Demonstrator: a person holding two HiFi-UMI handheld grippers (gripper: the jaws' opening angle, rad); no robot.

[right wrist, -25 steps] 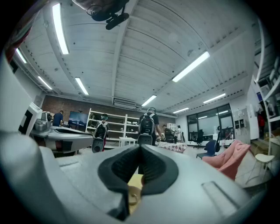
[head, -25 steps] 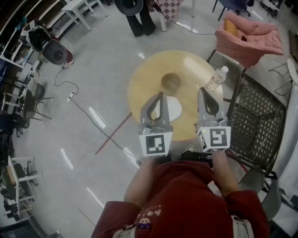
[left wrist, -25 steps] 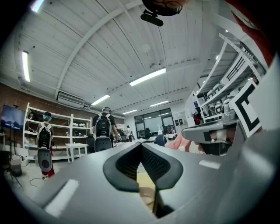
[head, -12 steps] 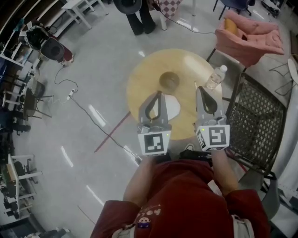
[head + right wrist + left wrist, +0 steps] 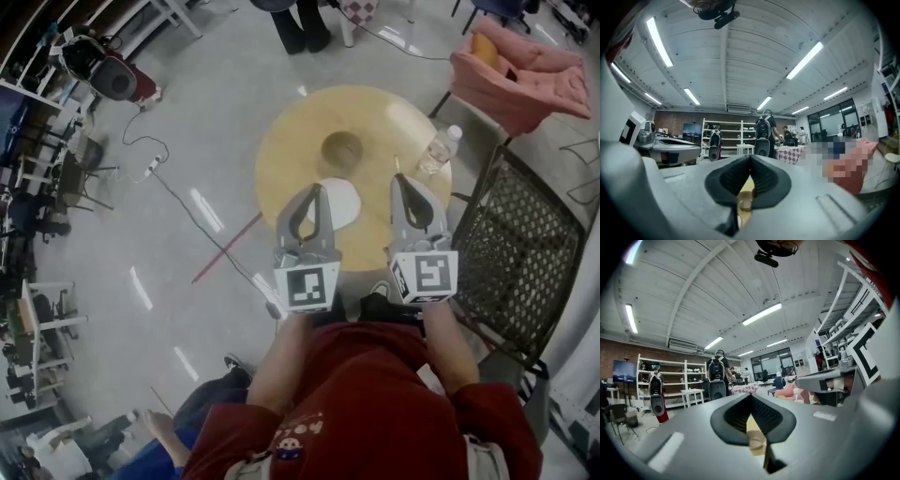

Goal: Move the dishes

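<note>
- Dishes, head view: the wooden bowl (image 5: 341,150) sits near the middle of the round table (image 5: 281,159). The white plate (image 5: 347,202) lies at the bowl's 6 o'clock, towards the table's near edge, and a water bottle (image 5: 438,150) stands at the bowl's 3 o'clock.
- Head view, the change: neither dish has shifted over the last second. The table has slid a little up the frame and both my claws have sunk slightly. I judge I am only settling in, with no dish moved yet.
- Head view, claws: my left claw (image 5: 315,189) hangs over the plate's 9 o'clock side, and my right claw (image 5: 405,178) is off at the plate's 3 o'clock. Neither is on a dish.
- Left gripper view: the left claw (image 5: 751,397) has its jaws pressed together with nothing between them. The bowl (image 5: 756,440) shows at 6 o'clock below the tips.
- Right gripper view: the right claw (image 5: 750,160) is likewise closed and empty, with the bowl (image 5: 744,201) at 6 o'clock beyond it.
</note>
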